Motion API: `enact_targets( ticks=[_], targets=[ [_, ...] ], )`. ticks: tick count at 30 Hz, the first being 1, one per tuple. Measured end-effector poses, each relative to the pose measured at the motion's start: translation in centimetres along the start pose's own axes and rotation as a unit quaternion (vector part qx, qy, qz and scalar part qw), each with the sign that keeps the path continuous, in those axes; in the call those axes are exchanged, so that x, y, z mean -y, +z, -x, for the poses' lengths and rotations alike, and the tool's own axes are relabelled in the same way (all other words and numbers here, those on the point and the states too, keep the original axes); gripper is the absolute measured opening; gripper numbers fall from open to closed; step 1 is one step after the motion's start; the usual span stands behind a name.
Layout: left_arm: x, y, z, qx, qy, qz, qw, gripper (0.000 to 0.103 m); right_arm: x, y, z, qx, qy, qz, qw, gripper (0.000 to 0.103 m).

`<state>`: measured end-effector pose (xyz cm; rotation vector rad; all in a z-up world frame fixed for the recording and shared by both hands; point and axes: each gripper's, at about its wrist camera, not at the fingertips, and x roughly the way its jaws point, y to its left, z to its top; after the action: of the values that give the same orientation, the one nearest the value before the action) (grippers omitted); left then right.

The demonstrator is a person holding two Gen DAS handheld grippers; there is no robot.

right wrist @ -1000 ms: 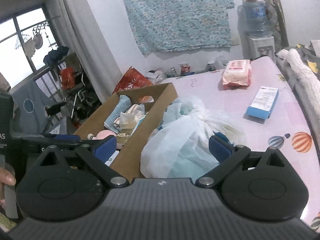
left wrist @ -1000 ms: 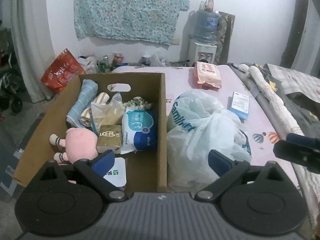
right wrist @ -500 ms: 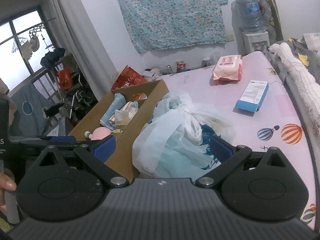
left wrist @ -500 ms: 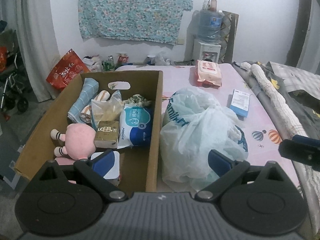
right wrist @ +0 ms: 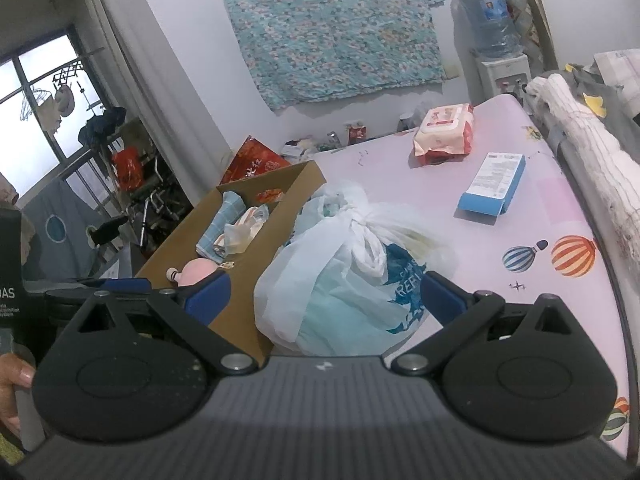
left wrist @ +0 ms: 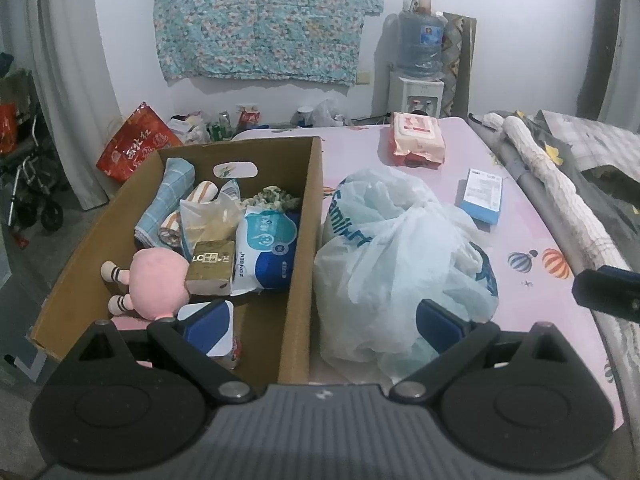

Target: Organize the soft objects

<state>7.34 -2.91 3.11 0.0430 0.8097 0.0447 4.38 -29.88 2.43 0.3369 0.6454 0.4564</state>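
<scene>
A brown cardboard box sits at the left edge of the pink bed sheet. It holds a pink plush doll, a rolled blue towel, a blue-and-white tissue pack and a gold packet. A knotted white plastic bag rests just right of the box. My left gripper is open above the box's near wall and the bag. My right gripper is open over the bag, holding nothing.
Farther back on the sheet lie a pink wet-wipes pack and a blue-and-white carton. A rolled white blanket lines the right side. A red bag and a water dispenser stand by the wall.
Both grippers have drawn back and risen, so the box and bag look smaller and more of the bed shows. Both stay open; nothing was picked up.
</scene>
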Motion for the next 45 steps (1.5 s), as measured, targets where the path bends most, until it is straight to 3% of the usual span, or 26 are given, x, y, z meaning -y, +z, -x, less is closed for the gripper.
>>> enact_targets(
  ticks=[7,12,16,20,22,25,28,33,36,39,45],
  targets=[
    [1.9,2.0,-0.4,0.003,-0.044,-0.028,0.9986,0.1,2.5,-0.2,0.7,0.026,-0.02,-0.029,0.999,0.102],
    [4.0,7.2,-2.0,-0.021,-0.118,-0.064,0.9907,0.1,6.0,1.1,0.8,0.047,-0.034,-0.069,0.996,0.102],
    [6.2,11.7,-5.4,-0.051,-0.143,-0.068,0.986,0.1,9.9,3.5,-0.5,0.057,-0.035,-0.103,0.992,0.102],
    [9.0,15.5,-11.2,-0.094,-0.124,-0.058,0.986,0.099,14.5,6.0,-3.7,0.05,-0.042,-0.142,0.988,0.1],
    [10.2,16.9,-14.7,-0.118,-0.111,-0.046,0.9858,0.092,16.8,6.8,-5.6,0.043,-0.056,-0.162,0.984,0.096],
    [11.6,18.7,-20.3,-0.169,-0.128,-0.012,0.9773,0.077,20.2,7.8,-8.8,0.029,-0.064,-0.196,0.978,0.083],
    [13.0,19.5,-24.5,-0.201,-0.14,-0.001,0.9694,0.075,23.3,8.2,-12.1,0.015,-0.066,-0.233,0.97,0.064],
    [17.0,19.4,-28.9,-0.22,-0.121,-0.062,0.966,0.073,27.9,9.1,-17.4,-0.008,-0.058,-0.277,0.959,0.043],
    [18.3,19.5,-31.2,-0.226,-0.089,-0.05,0.9688,0.056,29.1,9.3,-20.6,-0.031,-0.064,-0.278,0.958,0.03],
    [18.2,19.6,-33.1,-0.242,-0.065,-0.008,0.968,0.038,29.8,9.2,-23.0,-0.046,-0.069,-0.276,0.958,0.026],
    [18.7,19.1,-35.3,-0.263,-0.056,0.024,0.963,0.035,30.4,9.3,-25.5,-0.059,-0.056,-0.271,0.959,0.026]
  ],
)
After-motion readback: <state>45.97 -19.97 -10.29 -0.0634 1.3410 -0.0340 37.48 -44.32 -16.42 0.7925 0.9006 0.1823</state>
